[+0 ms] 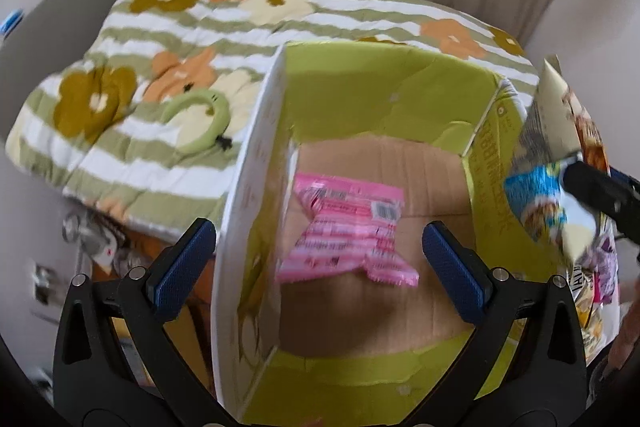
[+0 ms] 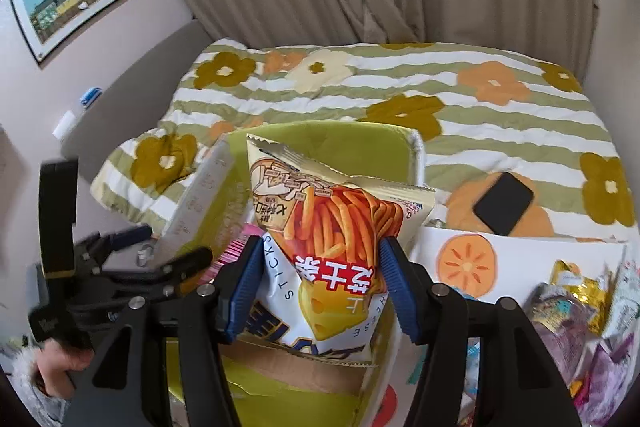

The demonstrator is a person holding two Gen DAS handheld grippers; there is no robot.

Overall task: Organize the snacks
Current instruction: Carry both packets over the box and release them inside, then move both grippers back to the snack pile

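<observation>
Now | left claw (image 1: 316, 259) is spread wide over the box (image 1: 256, 155), nothing held; pink snack pack (image 1: 348, 231) lies just below it | right claw (image 2: 316, 283) is squeezed on the cheese sticks bag (image 2: 332, 227), held above the box for dropping in.

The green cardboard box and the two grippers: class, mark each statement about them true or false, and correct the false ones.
1. The pink snack packet lies on the floor of the green cardboard box. True.
2. The left gripper is clamped on the pink packet. False: its jaws stand wide open above the box and nothing is between them.
3. The right gripper holds the cheese sticks bag between its pads. True.
4. The cheese sticks bag already lies flat on the box floor. False: it is held above the box.
5. A black phone lies inside the box. False: it lies on the floral quilt, outside the box.
</observation>
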